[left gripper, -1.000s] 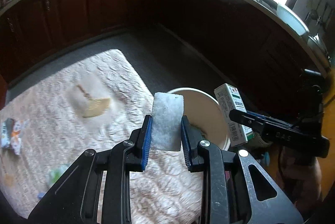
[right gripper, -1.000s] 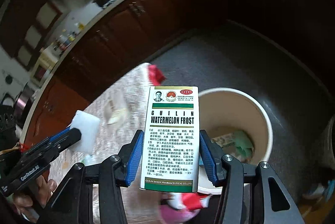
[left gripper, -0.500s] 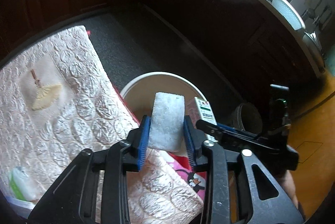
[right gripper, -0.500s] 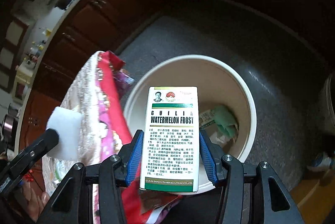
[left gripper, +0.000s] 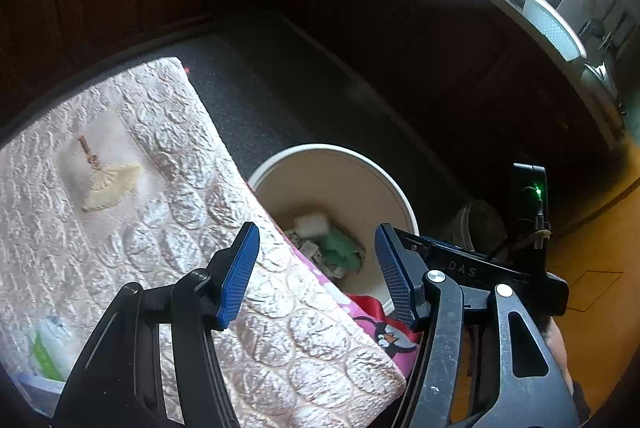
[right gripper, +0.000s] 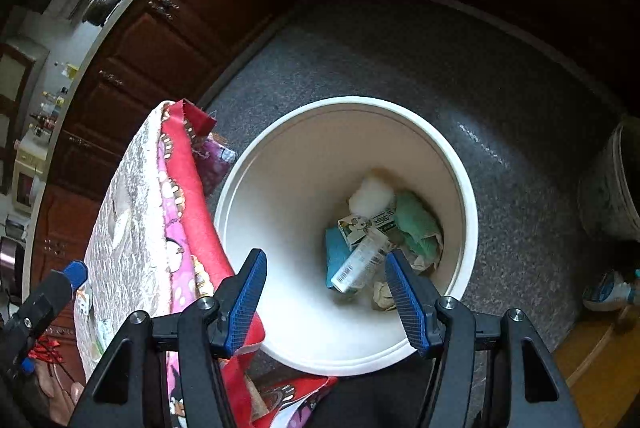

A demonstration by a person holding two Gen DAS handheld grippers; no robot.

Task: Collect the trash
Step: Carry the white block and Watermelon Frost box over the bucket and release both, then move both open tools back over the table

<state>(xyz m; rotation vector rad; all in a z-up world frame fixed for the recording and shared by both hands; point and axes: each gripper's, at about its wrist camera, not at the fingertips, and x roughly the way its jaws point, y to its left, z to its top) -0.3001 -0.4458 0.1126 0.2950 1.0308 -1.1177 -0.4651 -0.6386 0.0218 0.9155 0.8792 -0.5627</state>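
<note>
Down at the bottom of the white bin [right gripper: 460, 188], centre-right of frame, lie the medicine box [right gripper: 360, 260] and white foam block [right gripper: 372, 194], both light, the box stiff, best pinched across its flat faces. Right gripper [right gripper: 326, 294] and left gripper [left gripper: 316, 268] have just been opening; both are empty. Quilted cloth [left gripper: 120, 188] sits left.

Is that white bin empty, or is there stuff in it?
Not empty. The white bin holds a small box, a white pad and green paper at its bottom.
</note>
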